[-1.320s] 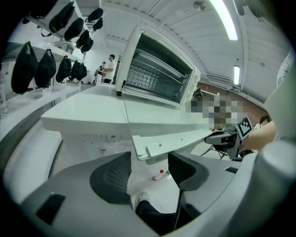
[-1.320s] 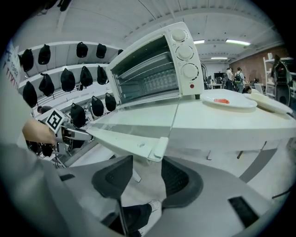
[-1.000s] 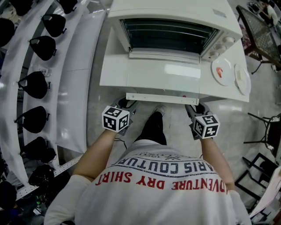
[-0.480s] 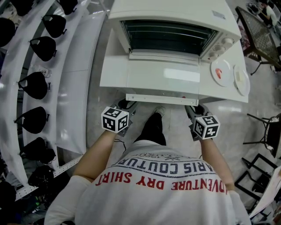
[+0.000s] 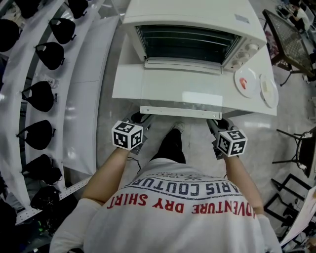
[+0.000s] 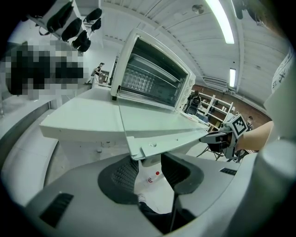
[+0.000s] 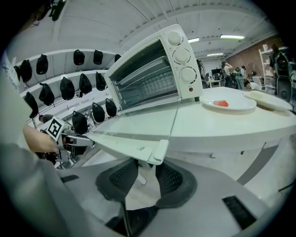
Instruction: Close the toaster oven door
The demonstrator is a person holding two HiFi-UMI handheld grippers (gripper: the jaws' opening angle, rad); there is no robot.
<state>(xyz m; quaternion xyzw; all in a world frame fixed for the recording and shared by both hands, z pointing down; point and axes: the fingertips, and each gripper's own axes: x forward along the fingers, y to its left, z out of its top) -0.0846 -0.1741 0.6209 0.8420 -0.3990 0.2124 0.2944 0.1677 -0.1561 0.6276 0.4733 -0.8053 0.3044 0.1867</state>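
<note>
**A:** What sits closest, at six o'clock?

**B:** The person's forearms, each leading up to a gripper. The left gripper [image 5: 140, 118] is at seven o'clock of the open door [image 5: 182, 85], and the right gripper [image 5: 219, 122] is at five o'clock of it.

**A:** And the left one's fingers [image 6: 122, 173]?

**B:** They are spread and closing. The left end of the door's handle [image 5: 180, 111] lies across their tips, with a clear gap between the pads, so nothing is pinched.

**A:** The right?

**B:** In the right gripper view its fingers [image 7: 172, 178] also stand apart. The handle's right end rests at their tips and isn't clamped.

**A:** Where is the door itself?

**B:** It is swung fully down and lies flat. Its handle edge juts past the table [image 5: 124, 74] toward the person.

**A:** Beyond it?

**B:** At twelve o'clock is the white toaster oven [image 5: 192, 14], its mouth gaping, with knobs [image 5: 244, 52] down its right side.

**A:** Anything beside it?

**B:** At three o'clock of the door a plate [image 5: 246, 81] holds something red, and a second plate [image 5: 266, 90] sits just beside it. Well off at nine o'clock, black caps [image 5: 39, 94] hang on white rails.
</note>
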